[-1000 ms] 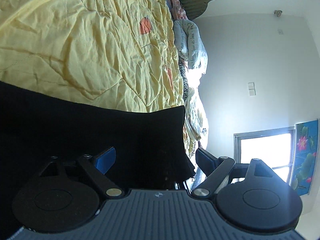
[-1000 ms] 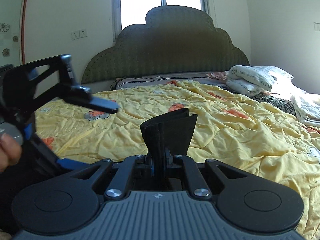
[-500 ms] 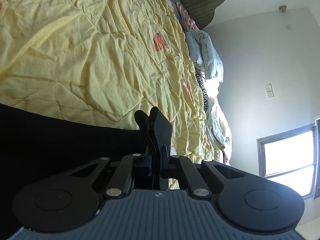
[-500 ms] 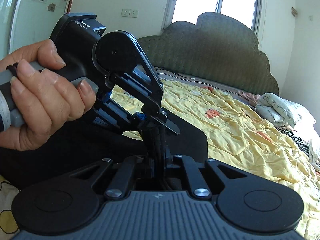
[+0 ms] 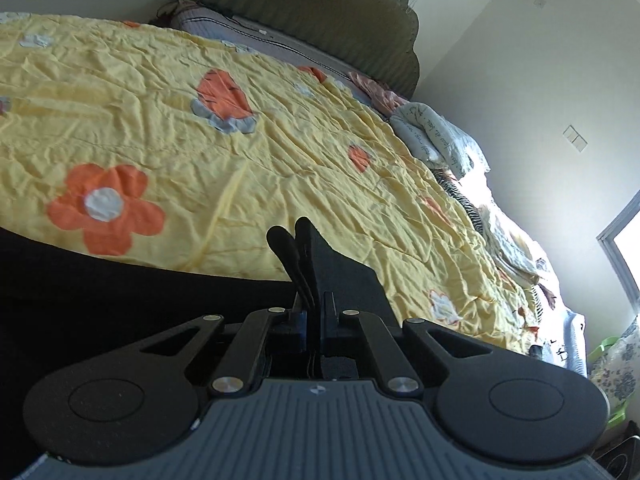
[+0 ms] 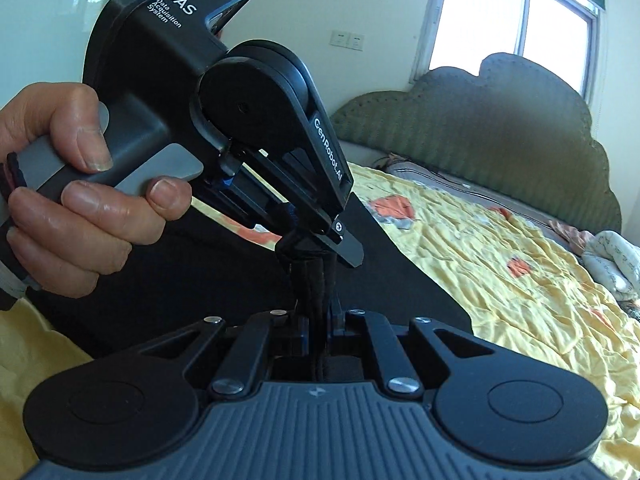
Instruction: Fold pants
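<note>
Bare-skinned hand (image 6: 76, 184), black "DAS"-marked casing (image 6: 152, 40)

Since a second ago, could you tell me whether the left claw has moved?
Yes. In the right wrist view, the left claw has swung from the left edge to centre, against the headboard, now shut on the pants.

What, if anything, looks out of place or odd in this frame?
Nothing stands out. Both the left gripper and right gripper are shut on the black pants, close together above the wrinkled yellow bedspread.
</note>
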A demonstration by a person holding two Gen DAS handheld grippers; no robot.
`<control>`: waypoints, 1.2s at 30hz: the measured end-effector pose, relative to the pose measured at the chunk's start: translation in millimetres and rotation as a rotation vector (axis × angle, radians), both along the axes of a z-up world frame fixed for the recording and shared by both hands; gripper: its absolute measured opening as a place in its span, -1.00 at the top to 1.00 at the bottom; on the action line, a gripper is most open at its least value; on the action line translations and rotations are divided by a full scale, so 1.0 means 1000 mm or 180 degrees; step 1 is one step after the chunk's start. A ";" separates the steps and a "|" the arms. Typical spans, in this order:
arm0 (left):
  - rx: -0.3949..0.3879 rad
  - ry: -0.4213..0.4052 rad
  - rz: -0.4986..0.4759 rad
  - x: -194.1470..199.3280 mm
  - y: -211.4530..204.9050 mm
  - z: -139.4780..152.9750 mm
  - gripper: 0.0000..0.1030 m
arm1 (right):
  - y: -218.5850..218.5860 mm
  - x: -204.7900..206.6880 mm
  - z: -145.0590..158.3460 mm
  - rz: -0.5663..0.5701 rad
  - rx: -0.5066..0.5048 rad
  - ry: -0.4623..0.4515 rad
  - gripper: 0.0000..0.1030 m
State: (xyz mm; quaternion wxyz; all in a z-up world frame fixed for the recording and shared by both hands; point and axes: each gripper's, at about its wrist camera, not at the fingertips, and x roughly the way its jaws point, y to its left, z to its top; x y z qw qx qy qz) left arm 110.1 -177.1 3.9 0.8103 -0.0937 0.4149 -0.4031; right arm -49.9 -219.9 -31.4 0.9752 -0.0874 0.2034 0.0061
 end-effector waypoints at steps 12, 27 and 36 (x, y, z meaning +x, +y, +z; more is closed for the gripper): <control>0.0156 -0.0029 0.0436 0.010 0.084 -0.014 0.94 | 0.071 0.023 -0.011 0.0621 -0.0019 0.0101 0.86; 0.0255 -0.0027 0.0599 0.016 0.113 -0.023 0.93 | 0.061 0.044 -0.013 0.0868 -0.0152 0.0183 0.86; 0.0213 0.0073 0.0810 0.025 0.121 -0.032 0.58 | 0.056 0.050 -0.016 0.0908 -0.0204 0.0239 0.85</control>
